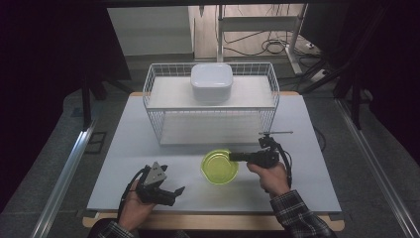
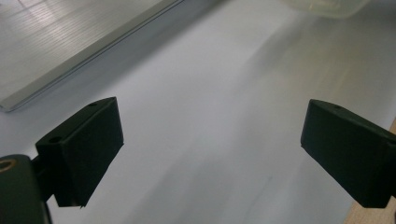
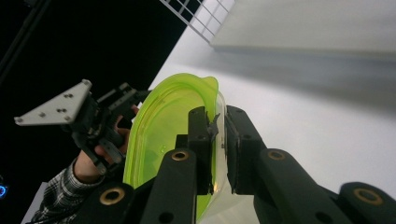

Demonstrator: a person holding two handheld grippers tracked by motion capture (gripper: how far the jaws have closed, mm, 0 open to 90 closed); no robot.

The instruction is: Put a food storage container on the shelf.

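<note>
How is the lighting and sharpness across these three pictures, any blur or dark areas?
High view: the table is evenly lit, the surroundings dark, the green bowl clear. Left gripper view: the table surface looks soft and streaky, with a shadow band near the top, while the open jaws are sharp. Right gripper view: the bowl's rim glows bright, the jaws clamped on it are crisp, and the left side is black.

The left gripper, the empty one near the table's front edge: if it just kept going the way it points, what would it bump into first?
Probably the green bowl. The left gripper, open and empty, points across bare white table toward it, though depth is hard to judge.
</note>
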